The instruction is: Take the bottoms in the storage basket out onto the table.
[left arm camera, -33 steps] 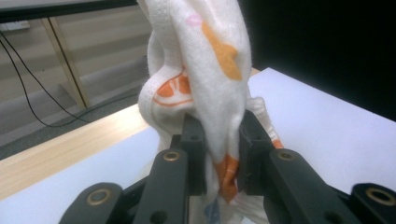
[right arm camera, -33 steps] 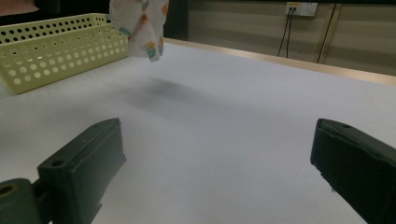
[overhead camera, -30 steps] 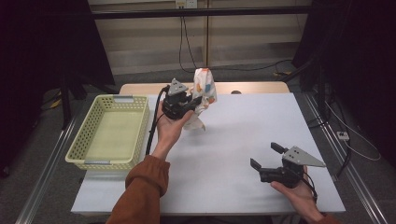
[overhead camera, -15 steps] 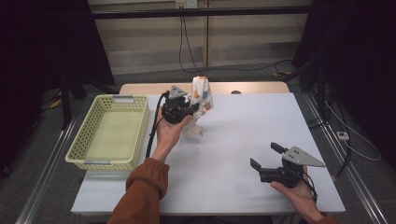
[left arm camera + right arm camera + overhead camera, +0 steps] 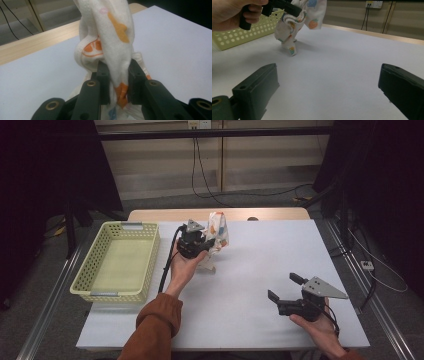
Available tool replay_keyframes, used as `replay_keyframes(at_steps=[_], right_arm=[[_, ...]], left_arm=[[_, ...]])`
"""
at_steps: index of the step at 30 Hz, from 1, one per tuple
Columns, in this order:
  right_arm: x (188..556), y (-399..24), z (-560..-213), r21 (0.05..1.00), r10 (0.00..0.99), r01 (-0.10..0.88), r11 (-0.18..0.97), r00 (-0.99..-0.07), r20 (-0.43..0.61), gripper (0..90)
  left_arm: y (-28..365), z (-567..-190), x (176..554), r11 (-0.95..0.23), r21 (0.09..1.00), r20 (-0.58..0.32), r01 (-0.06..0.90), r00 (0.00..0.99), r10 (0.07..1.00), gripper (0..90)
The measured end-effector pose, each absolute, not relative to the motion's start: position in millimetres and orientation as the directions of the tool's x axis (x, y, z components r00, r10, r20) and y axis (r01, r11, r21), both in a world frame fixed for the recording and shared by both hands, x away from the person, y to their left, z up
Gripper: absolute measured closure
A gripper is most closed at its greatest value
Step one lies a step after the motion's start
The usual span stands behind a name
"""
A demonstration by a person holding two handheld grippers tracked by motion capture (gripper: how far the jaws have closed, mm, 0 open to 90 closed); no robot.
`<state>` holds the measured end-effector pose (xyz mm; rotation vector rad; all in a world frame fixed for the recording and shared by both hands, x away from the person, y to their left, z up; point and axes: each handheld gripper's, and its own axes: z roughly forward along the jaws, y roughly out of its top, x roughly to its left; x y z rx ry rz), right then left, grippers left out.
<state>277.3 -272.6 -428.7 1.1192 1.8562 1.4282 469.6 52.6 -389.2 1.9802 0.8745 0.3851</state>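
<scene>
A small white garment (image 5: 216, 234) with an orange and blue fruit print hangs from my left gripper (image 5: 208, 244) above the white table (image 5: 260, 270), near its far middle. In the left gripper view both black jaws pinch a bunched fold of the garment (image 5: 117, 52). In the right gripper view the garment (image 5: 295, 23) droops down, and its lower end rests on the table. My right gripper (image 5: 284, 288) is held low at the near right, jaws wide apart with nothing between them (image 5: 328, 87).
A pale yellow perforated basket (image 5: 116, 262) stands at the table's left edge, with nothing in it. A wooden strip (image 5: 220, 214) runs along the table's far edge. Cables hang down the wall behind.
My left gripper has come down with the garment, so the cloth's lower end now rests on the table. The right gripper has stayed in place.
</scene>
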Motion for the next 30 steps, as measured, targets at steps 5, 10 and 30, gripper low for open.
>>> replay_keyframes(at_steps=[5,10,30], right_arm=[[277,-273,-429,0.954,0.857,0.286,0.094,-0.510,0.069,2.6],[277,-273,-429,0.953,0.858,0.286,0.094,-0.509,0.069,2.7],[277,-273,-429,0.954,0.858,0.286,0.093,-0.509,0.069,2.7]], left_arm=[[56,-397,472,-0.341,0.824,-0.077,0.452,0.687,0.722,75.4],[58,-407,475,-0.360,0.801,-0.081,0.477,0.684,0.725,74.8],[50,-442,480,-0.422,0.712,-0.108,0.561,0.682,0.723,70.8]])
